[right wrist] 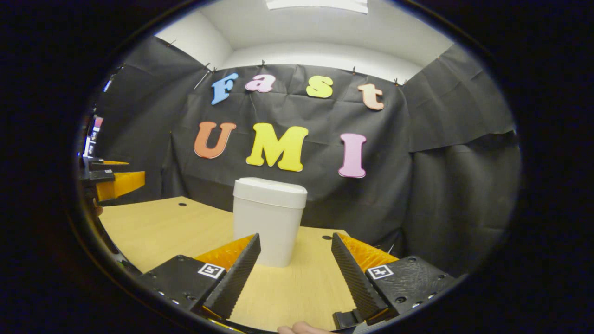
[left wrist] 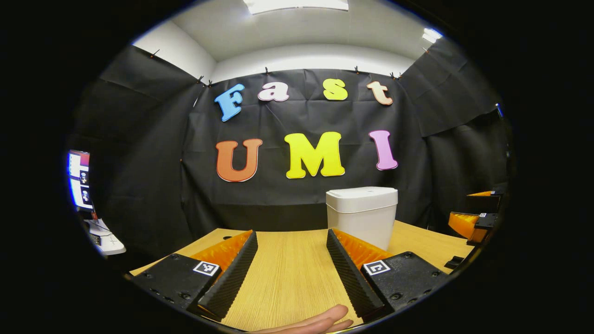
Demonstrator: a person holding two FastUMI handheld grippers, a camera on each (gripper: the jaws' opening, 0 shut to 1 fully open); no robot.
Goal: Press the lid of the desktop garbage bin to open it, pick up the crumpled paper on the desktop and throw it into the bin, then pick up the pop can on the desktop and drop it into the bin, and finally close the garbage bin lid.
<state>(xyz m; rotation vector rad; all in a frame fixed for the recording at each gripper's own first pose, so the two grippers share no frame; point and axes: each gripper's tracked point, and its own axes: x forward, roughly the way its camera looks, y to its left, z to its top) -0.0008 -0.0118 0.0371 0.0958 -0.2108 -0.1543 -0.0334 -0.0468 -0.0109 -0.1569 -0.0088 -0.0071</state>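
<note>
Both grippers [left wrist: 291,241] [right wrist: 296,245] level, fingers spread, facing lidded bin [left wrist: 362,213] on table [left wrist: 287,278].

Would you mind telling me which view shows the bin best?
The right gripper view: the bin stands whole, base showing, lid shut. In the left gripper view a finger hides its lower corner.

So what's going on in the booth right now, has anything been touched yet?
Nothing is held yet. A person holds both grippers above the wooden table, facing the white bin, whose lid is down. The left gripper is open, with the bin just ahead to its right. The right gripper is also open, with the bin straight ahead. Neither touches the bin.
</note>
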